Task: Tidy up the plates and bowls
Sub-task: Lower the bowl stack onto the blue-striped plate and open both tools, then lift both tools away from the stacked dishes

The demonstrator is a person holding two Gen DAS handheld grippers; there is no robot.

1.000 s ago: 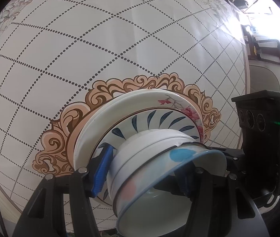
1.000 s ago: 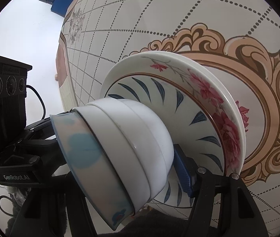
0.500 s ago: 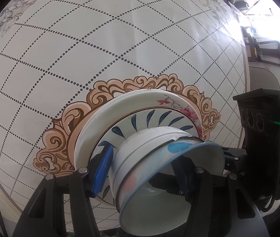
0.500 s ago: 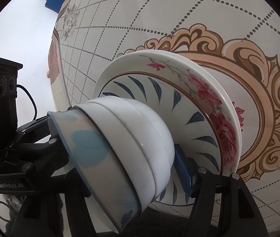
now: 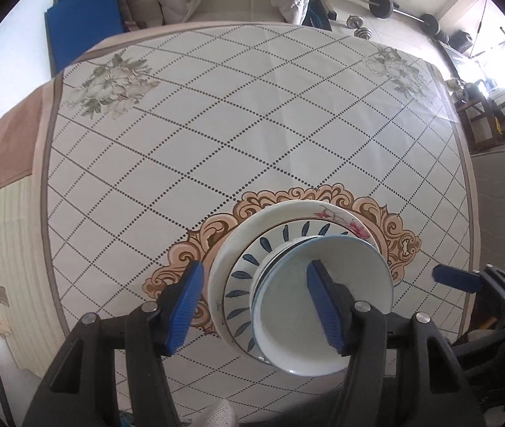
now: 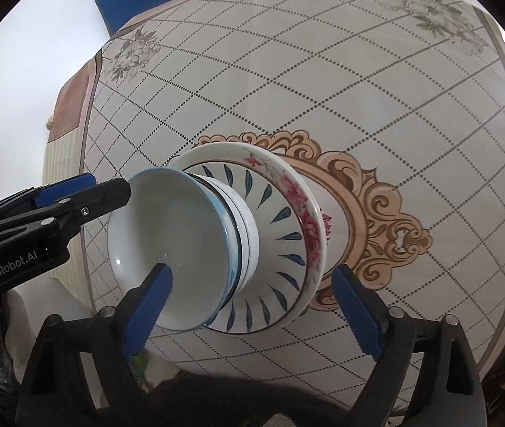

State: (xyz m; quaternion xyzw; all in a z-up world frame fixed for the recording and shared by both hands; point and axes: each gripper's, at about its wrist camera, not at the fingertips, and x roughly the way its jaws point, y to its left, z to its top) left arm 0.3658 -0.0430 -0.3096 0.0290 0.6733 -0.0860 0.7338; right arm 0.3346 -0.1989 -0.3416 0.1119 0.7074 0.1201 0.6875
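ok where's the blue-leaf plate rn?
Blue-leaf plate sits on the floral plate, under the nested bowls, on the tablecloth's ornate medallion, between both open grippers.

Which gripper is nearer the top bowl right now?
Left, probably. The left gripper has a fingertip at the rim of the top bowl in the right wrist view; the right gripper shows a clear gap from it in the left wrist view. Both are open.

- My fingers (image 5: pixel 183 306) wear ribbed blue rubbery pads on matt black plastic.
- The bowls (image 6: pixel 181 249) and plates (image 6: pixel 281 220) look like glossy glazed ceramic.
- The tablecloth (image 5: pixel 234 106) looks smooth, faintly shiny.
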